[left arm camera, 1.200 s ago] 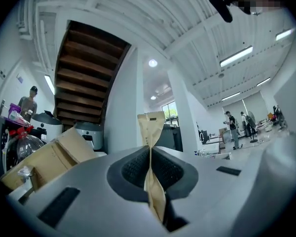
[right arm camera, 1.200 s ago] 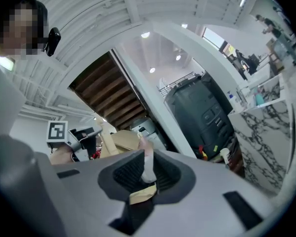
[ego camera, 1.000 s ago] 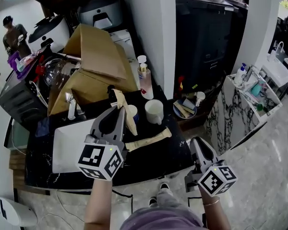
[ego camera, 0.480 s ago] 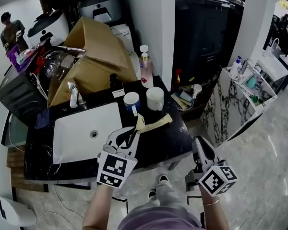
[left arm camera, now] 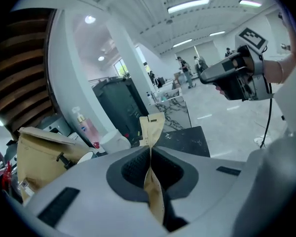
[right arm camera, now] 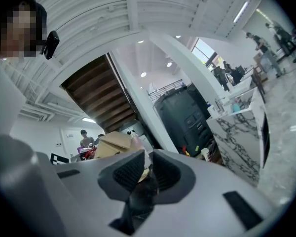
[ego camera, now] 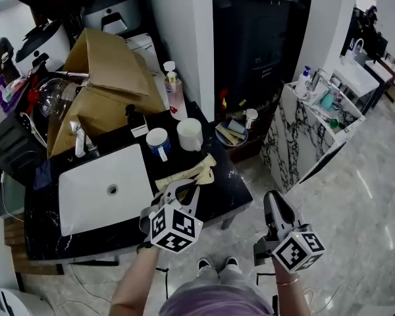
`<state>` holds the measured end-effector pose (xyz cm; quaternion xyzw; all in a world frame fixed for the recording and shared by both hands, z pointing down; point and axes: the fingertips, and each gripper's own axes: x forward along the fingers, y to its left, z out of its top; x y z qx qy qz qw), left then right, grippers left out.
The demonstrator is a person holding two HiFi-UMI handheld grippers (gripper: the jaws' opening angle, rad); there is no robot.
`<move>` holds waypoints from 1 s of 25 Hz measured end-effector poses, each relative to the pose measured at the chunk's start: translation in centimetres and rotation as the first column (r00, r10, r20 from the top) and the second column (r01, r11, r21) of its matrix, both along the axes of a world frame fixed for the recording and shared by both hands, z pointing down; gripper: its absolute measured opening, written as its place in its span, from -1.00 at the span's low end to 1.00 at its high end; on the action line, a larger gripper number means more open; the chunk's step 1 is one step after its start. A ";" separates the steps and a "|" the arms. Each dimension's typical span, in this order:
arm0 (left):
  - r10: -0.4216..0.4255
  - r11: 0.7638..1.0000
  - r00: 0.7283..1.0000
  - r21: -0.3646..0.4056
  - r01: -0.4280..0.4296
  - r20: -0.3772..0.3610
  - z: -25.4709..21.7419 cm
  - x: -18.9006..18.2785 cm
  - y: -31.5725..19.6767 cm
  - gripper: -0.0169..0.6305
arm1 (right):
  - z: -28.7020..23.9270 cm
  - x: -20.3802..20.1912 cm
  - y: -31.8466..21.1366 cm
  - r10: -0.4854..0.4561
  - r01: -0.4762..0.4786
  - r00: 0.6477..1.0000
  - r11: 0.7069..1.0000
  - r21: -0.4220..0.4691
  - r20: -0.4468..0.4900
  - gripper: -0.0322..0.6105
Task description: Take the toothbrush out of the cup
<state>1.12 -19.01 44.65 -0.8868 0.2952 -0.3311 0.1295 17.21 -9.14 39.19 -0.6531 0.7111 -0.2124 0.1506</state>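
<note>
My left gripper [ego camera: 186, 191] is shut on a long beige paper-wrapped toothbrush [ego camera: 192, 172], low over the front of the black counter [ego camera: 234, 184]. In the left gripper view the beige wrapper [left arm camera: 151, 130] stands pinched between the pads of that gripper [left arm camera: 150, 154]. A blue-and-white cup [ego camera: 158, 140] and a white cup [ego camera: 189, 134] stand behind it, apart from the toothbrush. My right gripper [ego camera: 274, 207] hangs off the counter's right end, above the floor. Its jaws [right arm camera: 149, 169] stand slightly apart with nothing between them.
A white sink [ego camera: 85, 199] with a faucet [ego camera: 78, 137] fills the counter's left. Behind the cups stand a cardboard box [ego camera: 108, 78] and a pump bottle [ego camera: 175, 96]. A bowl of small items [ego camera: 232, 131] and a marble shelf unit [ego camera: 296, 137] are to the right.
My left gripper has come down and toward me with the toothbrush, from above the cups to the counter's front edge, rolling as it went. The right gripper has shifted only a little.
</note>
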 end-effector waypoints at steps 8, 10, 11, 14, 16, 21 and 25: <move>0.054 0.998 0.988 -0.042 -0.048 0.147 4.2 3.6 -0.9 -0.91 | 1.0 3.5 0.7 0.035 -0.035 0.999 0.999 -0.030 0.006 -0.76; 0.063 0.997 0.983 -0.055 -0.054 0.171 5.2 4.2 -0.9 -0.91 | 1.1 4.1 0.8 0.040 -0.040 0.999 0.998 -0.038 0.012 -0.76; 0.068 0.996 0.981 -0.061 -0.058 0.184 5.6 4.4 -0.9 -0.90 | 1.2 4.3 0.8 0.041 -0.040 0.999 0.998 -0.041 0.013 -0.76; 0.079 0.995 0.972 -0.070 -0.065 0.220 6.6 4.7 -0.8 -0.89 | 1.4 4.6 1.0 0.037 -0.037 0.999 0.998 -0.049 0.011 -0.77; 0.083 0.995 0.968 -0.073 -0.067 0.238 7.0 4.9 -0.8 -0.87 | 1.3 4.7 1.1 0.035 -0.034 0.999 0.998 -0.051 0.011 -0.77; 0.096 0.991 0.968 -0.113 -0.071 0.234 7.6 5.3 -0.7 -0.71 | 1.2 5.1 1.3 0.026 -0.026 1.000 0.998 -0.052 0.007 -0.77; 0.075 0.990 0.982 -0.130 -0.052 0.171 6.6 5.3 -0.4 -0.56 | 1.2 4.7 1.1 -0.003 0.003 1.000 0.999 -0.050 0.003 -0.77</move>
